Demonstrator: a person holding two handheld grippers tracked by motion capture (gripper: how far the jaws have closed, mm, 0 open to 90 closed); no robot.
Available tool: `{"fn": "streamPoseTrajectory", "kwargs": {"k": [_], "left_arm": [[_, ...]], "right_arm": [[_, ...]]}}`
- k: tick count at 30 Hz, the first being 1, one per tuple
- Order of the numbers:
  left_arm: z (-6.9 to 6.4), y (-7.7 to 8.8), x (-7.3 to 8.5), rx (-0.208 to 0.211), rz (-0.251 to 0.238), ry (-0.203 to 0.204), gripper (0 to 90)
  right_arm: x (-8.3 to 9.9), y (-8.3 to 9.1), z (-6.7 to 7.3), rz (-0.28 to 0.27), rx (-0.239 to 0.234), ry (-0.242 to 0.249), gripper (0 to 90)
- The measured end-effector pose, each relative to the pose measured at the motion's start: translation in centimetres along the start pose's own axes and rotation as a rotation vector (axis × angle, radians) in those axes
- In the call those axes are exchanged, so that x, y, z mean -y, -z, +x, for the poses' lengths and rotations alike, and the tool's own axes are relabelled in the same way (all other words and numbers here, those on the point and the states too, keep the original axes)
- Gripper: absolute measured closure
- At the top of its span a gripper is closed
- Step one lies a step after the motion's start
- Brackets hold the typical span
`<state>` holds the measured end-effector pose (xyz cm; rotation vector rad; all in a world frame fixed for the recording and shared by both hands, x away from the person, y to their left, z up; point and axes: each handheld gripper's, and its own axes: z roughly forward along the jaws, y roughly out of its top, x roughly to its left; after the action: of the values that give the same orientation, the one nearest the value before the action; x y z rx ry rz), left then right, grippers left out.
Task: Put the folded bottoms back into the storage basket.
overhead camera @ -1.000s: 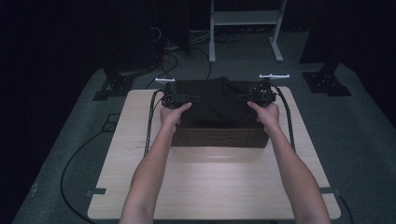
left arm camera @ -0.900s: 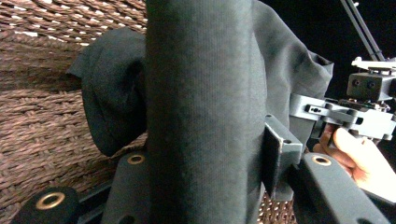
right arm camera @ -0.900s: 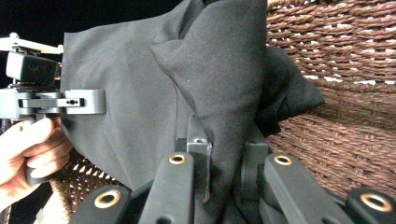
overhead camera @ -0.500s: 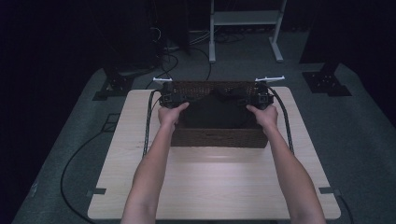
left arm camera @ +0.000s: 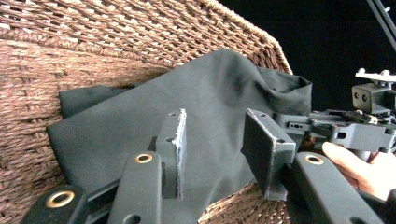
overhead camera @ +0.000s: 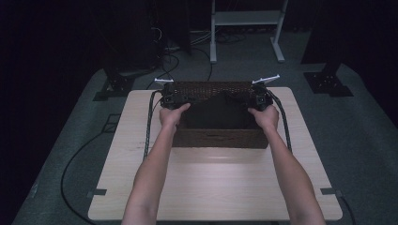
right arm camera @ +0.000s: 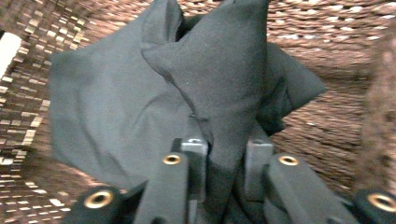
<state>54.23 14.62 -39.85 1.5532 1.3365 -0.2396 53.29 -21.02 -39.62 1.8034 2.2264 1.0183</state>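
My two forearms are bare, with no sleeves on them. My left gripper (overhead camera: pixel 174 99) and right gripper (overhead camera: pixel 257 98) are black, each topped by a pale three-cornered plate just above the basket rim (overhead camera: pixel 206 86). Black cables trail from both, outside the basket. The jaws are flat black blocks on arms with brass-coloured rivets; one left pad (left arm camera: pixel 179 140) has a scuffed, whitish edge.
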Motion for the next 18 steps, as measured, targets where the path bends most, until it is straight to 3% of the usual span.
{"fn": "streamPoseTrajectory", "kwargs": {"k": [4,9,13,18], "left_arm": [[-0.1,0.1,0.0,0.014,-0.008,0.000,57.5],[-0.6,0.3,0.0,0.035,-0.024,-0.004,56.9],[-1.0,0.7,-0.1,0.056,-0.038,-0.010,56.7],[-1.4,1.0,-0.1,0.070,-0.043,-0.021,56.2]], "right_arm": [[-0.2,0.5,0.2,-0.010,0.038,0.024,67.5],[-0.4,1.6,-0.3,-0.045,0.054,0.006,67.5],[-0.5,2.8,-1.0,-0.093,0.051,-0.011,67.8],[-0.6,4.1,-1.8,-0.140,0.014,-0.039,69.4]]}}
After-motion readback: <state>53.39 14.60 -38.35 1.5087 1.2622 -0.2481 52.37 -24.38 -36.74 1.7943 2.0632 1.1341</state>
